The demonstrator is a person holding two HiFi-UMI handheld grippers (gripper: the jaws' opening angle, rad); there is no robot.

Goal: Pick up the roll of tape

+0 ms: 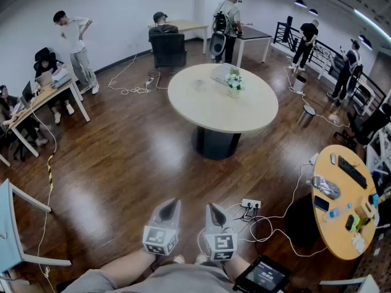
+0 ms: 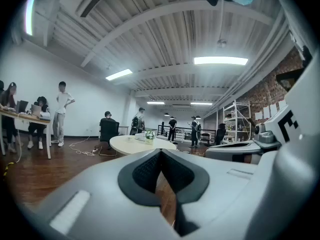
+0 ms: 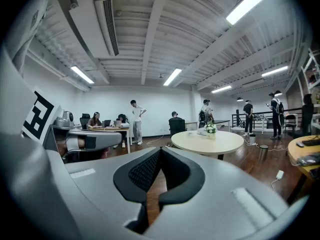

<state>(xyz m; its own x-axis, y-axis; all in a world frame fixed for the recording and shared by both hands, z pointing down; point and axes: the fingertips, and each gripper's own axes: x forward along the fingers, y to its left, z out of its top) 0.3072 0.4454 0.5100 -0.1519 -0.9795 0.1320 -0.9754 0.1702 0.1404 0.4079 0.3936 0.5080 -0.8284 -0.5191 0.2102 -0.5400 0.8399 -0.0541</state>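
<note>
Both are held low at the bottom edge of the head view, side by side and close to level: left gripper point(image 1: 175, 202) and right gripper point(image 1: 211, 207). In each gripper's own view the jaws are seen pressed together, tips meeting, with nothing pinched between them

The roll of tape cannot be picked out in any view. Small items are scattered on the oval wooden tabletop point(image 1: 335, 234) at right, but they are too small to be told apart

Writing: only black-and-white square patterns are shown on the marker cubes point(image 1: 160, 240), no letters. A lit screen point(image 1: 266, 275) is seen at the bottom edge, its text too small to be read

Room: open dark wooden floor point(image 1: 122, 163) is seen between the grippers and the round white tabletop point(image 1: 208, 112), which is carried on a dark central pedestal. A flower pot point(image 1: 233, 85) is placed on its far half. A power strip point(image 1: 250, 204) with white cables is laid on the floor just ahead and right of the right gripper, and the cables are run toward the oval tabletop's near edge. A yellow-black strip point(image 1: 50, 177) is laid on the floor at left, and a pale chair frame point(image 1: 15, 224) is cut by the left edge. People are seen along the far walls, well apart from both grippers
</note>
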